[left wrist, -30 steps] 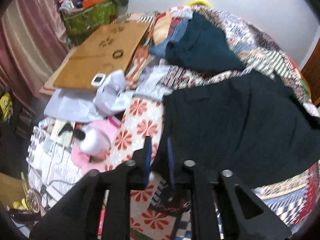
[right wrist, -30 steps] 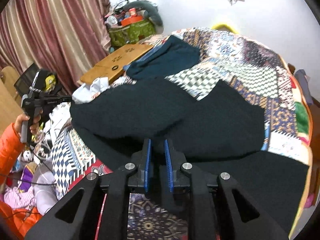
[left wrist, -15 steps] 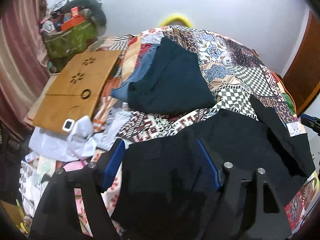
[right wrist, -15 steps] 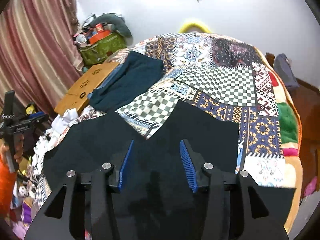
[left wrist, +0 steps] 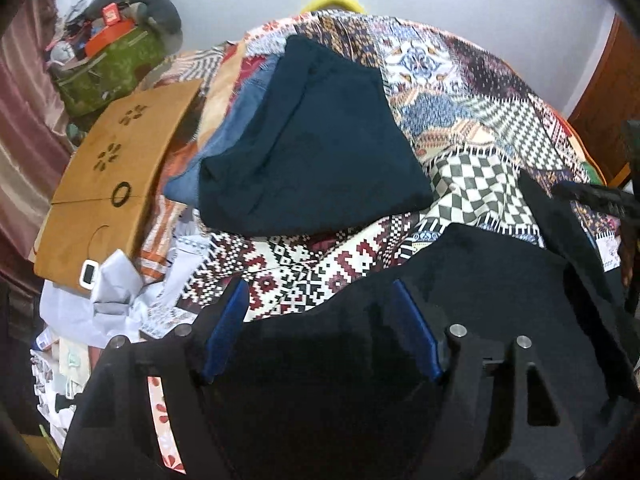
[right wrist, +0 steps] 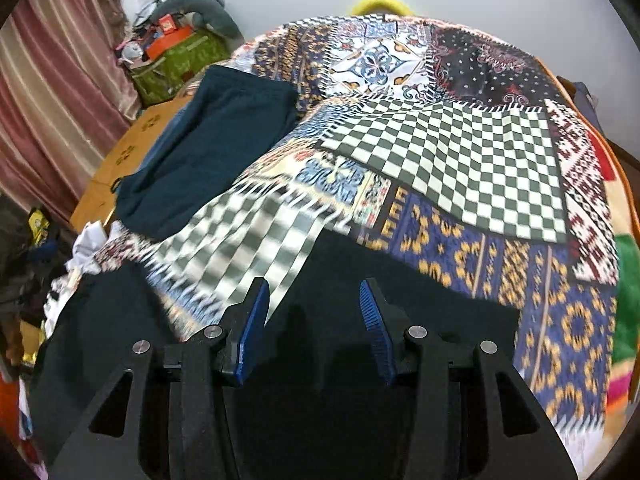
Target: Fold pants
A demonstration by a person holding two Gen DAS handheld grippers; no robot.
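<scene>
Both our grippers have let go: the left gripper (left wrist: 320,320) and right gripper (right wrist: 312,320) now hover with jaws apart and empty over the black cloth pants (right wrist: 400,300), laid flat on the patchwork quilt (right wrist: 460,152) for folding. Farther off lies a folded dark teal garment (left wrist: 320,140). We read no writing.

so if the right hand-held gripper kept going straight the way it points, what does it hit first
Most likely the black pants spread on the patchwork quilt. The right hand-held gripper stands open and angles down at the dark cloth, with nothing between its jaws. Depth is hard to judge here.
</scene>
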